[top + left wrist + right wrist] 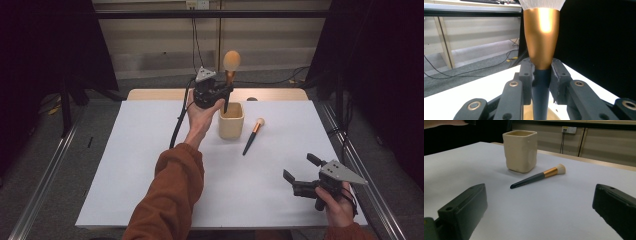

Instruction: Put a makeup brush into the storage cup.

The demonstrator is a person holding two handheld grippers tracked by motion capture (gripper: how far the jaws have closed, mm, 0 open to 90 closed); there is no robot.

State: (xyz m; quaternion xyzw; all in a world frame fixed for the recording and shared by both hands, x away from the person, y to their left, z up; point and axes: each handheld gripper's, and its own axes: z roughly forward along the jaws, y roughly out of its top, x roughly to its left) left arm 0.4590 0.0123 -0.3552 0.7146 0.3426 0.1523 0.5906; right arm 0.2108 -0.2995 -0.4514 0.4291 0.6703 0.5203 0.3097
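Brush in the air, folks: the left hand-held gripper [223, 96] is clamped on the dark, slim handle of a large makeup brush with a shiny copper ferrule and a pale rounded head [231, 62], holding it upright right over the mouth of a cream, squarish ceramic cup with softly rounded corners [231, 121]; the handle's lower end points down toward the cup's opening, and from the high view I cannot tell whether it has passed the rim. In the left gripper view the black pads [527, 75] press either side of that handle just under the flared copper cone. Over on the near right, the right hand-held gripper [300, 170] hangs low above the bench with its jaws spread wide and nothing between them. A second, smaller makeup brush with a dark handle, copper band and pale bristles [253, 135] lies flat just to the right of the cup, tilted, bristles toward the far side, close to the cup but not touching it. Plenty of room here: the smooth white matte bench [140, 170] is bare across its left half and near strip, the cup stands well in from every edge, and a light wooden strip [150, 94] runs along the far side.
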